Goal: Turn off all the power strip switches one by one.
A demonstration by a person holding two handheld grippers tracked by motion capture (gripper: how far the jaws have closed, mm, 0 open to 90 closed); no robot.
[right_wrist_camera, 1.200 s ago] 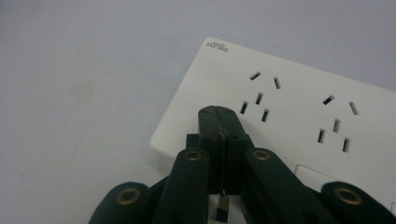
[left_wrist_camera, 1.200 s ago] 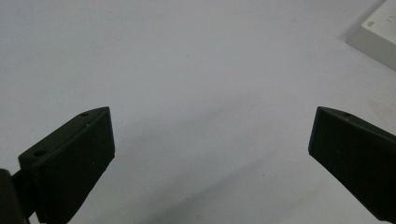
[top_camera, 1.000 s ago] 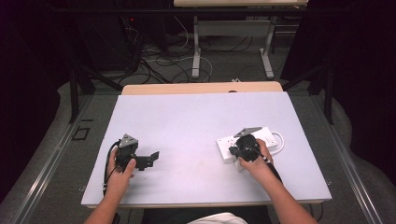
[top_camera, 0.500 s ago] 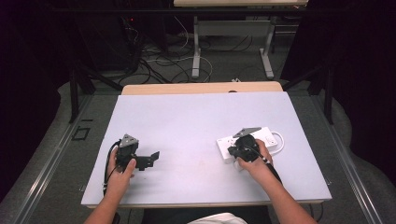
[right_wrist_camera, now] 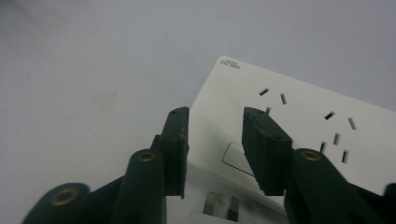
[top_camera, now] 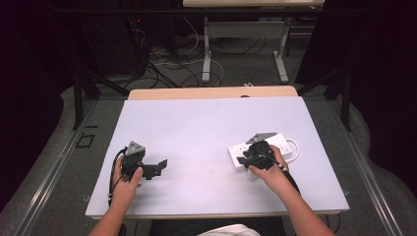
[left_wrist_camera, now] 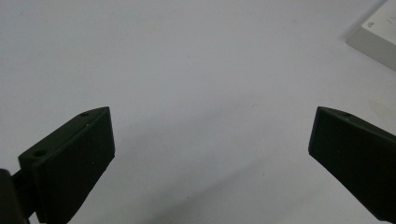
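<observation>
The white rectangular plastic power strip (top_camera: 263, 148) lies on the pale lavender table top (top_camera: 206, 128), toward the table's 4 o'clock region in the high view, with its white cable (top_camera: 294, 147) looping off its far right end. The right gripper (top_camera: 244, 160) sits over the strip's near left end, the person's right hand (top_camera: 268, 169) behind it at about 4 o'clock. In the right gripper view, the strip (right_wrist_camera: 299, 116) runs from the jaws toward 2 o'clock, its socket holes at 1 to 3 o'clock; the gripper (right_wrist_camera: 215, 135) has just been opening its jaws, which now stand a narrow gap apart above the strip's end, nothing pinched between them.

The left gripper (top_camera: 160, 167) rests well apart, at the strip's 9 o'clock. In the left gripper view its jaws gape wide over bare table, and a corner of the strip (left_wrist_camera: 378, 37) shows at 2 o'clock.
</observation>
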